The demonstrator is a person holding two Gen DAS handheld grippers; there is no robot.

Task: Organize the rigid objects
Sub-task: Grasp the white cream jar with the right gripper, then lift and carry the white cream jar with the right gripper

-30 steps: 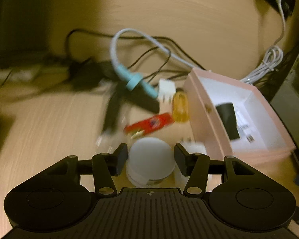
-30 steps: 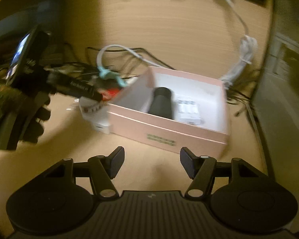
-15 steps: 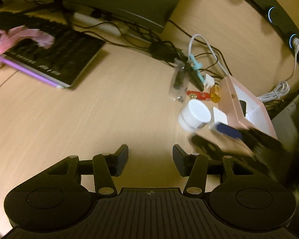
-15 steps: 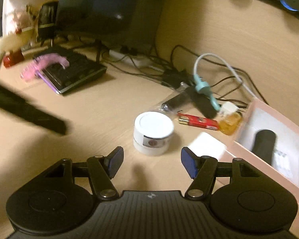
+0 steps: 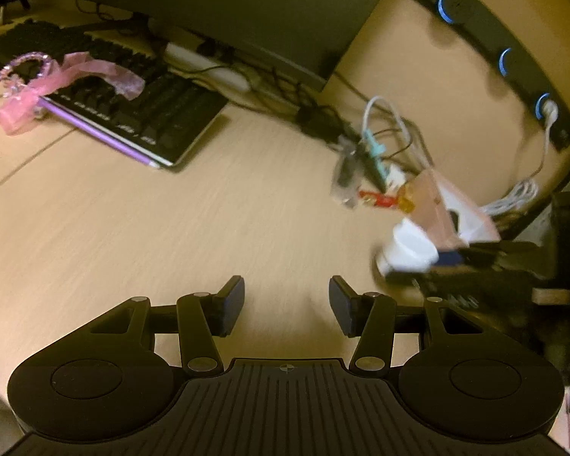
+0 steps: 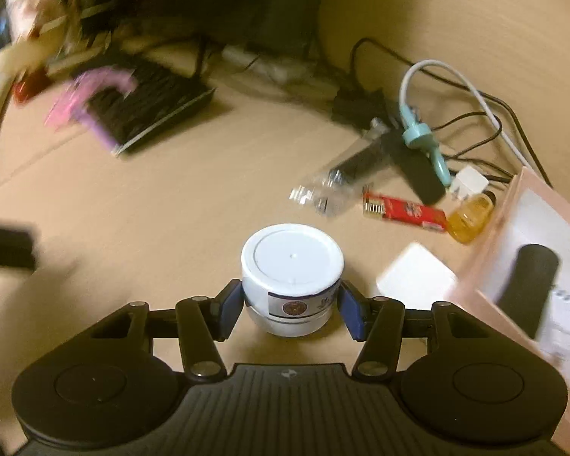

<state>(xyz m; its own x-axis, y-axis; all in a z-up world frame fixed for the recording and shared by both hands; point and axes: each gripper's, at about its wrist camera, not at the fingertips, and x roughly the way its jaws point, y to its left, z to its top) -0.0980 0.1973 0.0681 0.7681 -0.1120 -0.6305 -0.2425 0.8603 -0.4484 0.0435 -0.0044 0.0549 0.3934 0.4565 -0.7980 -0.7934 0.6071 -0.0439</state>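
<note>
A white round jar [image 6: 292,266] stands on the wooden desk, between the fingers of my right gripper [image 6: 290,306]. Its jaws are closing, and both blue pads [image 6: 233,304] touch the jar's sides. To the right an open pink box [image 6: 486,266] holds a black cylinder [image 6: 528,285]. A red lighter [image 6: 404,211], an amber vial [image 6: 469,218], a clear bottle [image 6: 334,190] and a white flat block [image 6: 416,279] lie near the box. My left gripper [image 5: 287,304] hangs open and empty over bare desk. In its view the jar [image 5: 410,249] is far to the right.
A black keyboard [image 5: 133,114] with a pink ribbon [image 5: 76,76] on it lies at the back left, under a dark monitor. Tangled cables [image 6: 456,121] and a teal clip [image 6: 418,133] sit behind the small items. A power strip with blue lights [image 5: 505,60] runs along the wall.
My right gripper swung from the pink box to the white jar and now has it between its pads. My left gripper pulled back from the jar to the left.
</note>
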